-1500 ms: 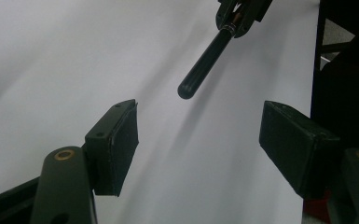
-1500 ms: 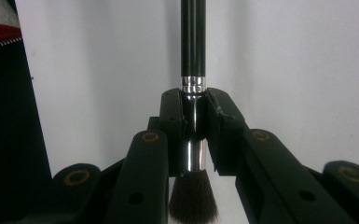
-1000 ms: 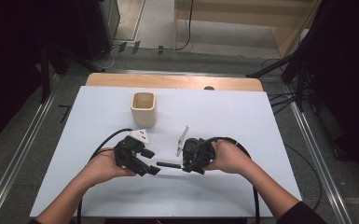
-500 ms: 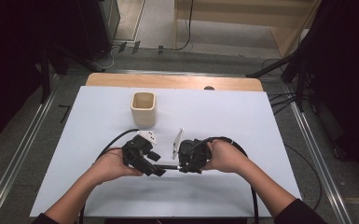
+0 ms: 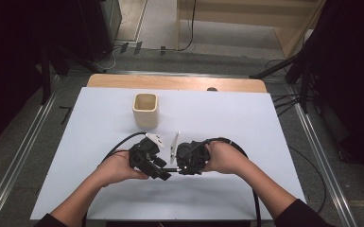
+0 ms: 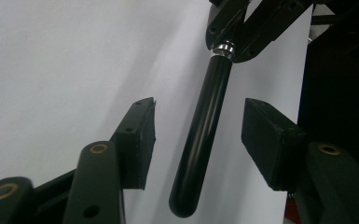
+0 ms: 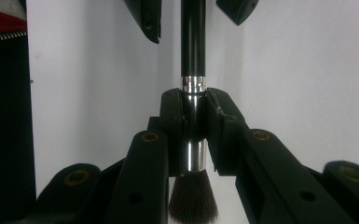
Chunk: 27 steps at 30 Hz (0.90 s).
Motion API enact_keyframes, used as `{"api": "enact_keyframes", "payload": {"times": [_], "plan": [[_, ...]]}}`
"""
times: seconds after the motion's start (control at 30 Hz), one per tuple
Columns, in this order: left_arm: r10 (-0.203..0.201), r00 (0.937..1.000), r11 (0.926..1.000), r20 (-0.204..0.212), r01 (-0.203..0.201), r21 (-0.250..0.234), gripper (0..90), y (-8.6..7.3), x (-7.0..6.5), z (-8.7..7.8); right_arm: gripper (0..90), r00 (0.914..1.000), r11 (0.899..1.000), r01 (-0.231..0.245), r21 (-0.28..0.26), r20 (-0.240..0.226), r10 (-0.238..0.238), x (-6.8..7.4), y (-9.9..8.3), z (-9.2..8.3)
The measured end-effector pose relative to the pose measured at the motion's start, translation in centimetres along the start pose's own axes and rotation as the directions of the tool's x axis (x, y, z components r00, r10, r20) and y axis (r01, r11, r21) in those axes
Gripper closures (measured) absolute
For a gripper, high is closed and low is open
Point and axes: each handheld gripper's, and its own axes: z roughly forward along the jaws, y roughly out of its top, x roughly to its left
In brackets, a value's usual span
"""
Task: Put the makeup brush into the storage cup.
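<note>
A black-handled brush (image 7: 193, 42) with a silver ferrule and dark bristles (image 7: 193, 198) is held level just above the white table (image 5: 227, 118). My right gripper (image 7: 195, 116) is shut on the ferrule. My left gripper (image 6: 200, 109) faces it, and the black handle (image 6: 205, 135) lies between its pads (image 6: 142, 126) with a gap on each side. Those jaws have just been closing on the handle without touching it. In the high view the left gripper (image 5: 163, 171) and right gripper (image 5: 180, 166) meet tip to tip near the table's front.
A beige square cup (image 5: 145, 109) stands upright behind the grippers, toward the table's far left. Black cables loop from both grippers across the table. A wooden strip (image 5: 175, 82) borders the far edge. Metal rails run along both sides.
The two grippers have drawn closer together, so less of the brush handle shows between them. The left gripper's jaws stand narrower around the handle than before.
</note>
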Motion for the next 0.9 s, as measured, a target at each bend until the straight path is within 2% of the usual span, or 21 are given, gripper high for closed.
{"api": "enact_keyframes", "payload": {"times": [0.1,0.13,0.17,0.2,0.33,0.53,0.7,0.9], "plan": [[-0.01,0.9999,0.9999,0.01,0.01,0.011,49.6,0.05,0.04,0.28,79.1,1.0,1.0,0.006,0.0,0.002,-0.006,0.03,0.1,0.09],[0.0,0.9998,0.9994,0.018,0.0,0.034,50.9,0.08,0.15,0.29,79.1,1.0,1.0,0.008,0.002,0.004,-0.008,0.04,0.13,0.1],[-0.023,0.9995,0.9995,0.023,0.023,0.023,53.1,0.07,0.03,0.52,79.1,1.0,1.0,0.007,0.002,0.004,-0.007,0.11,0.19,0.17],[-0.017,0.9995,0.9992,0.027,0.016,0.036,55.0,0.09,0.09,0.5,79.1,0.9996,1.0,0.027,-0.004,0.007,-0.027,0.1,0.23,0.21],[-0.033,0.998,0.9985,0.053,0.031,0.045,62.7,0.13,-0.03,0.81,79.1,0.9988,0.999,0.049,-0.014,0.01,-0.049,0.37,0.38,0.23],[-0.039,0.9952,0.9977,0.09,0.033,0.059,71.5,0.16,0.06,0.95,79.1,0.9972,0.997,0.074,-0.015,0.009,-0.074,0.52,0.43,0.21],[-0.028,0.9932,0.9976,0.113,0.021,0.065,75.0,0.16,0.31,0.98,79.0,0.9972,0.997,0.075,-0.01,0.006,-0.075,0.73,0.35,0.19],[-0.024,0.9899,0.9983,0.139,0.016,0.056,77.3,0.1,0.26,0.97,78.8,0.9948,0.995,0.101,-0.017,0.012,-0.101,0.83,0.22,0.1]]}}
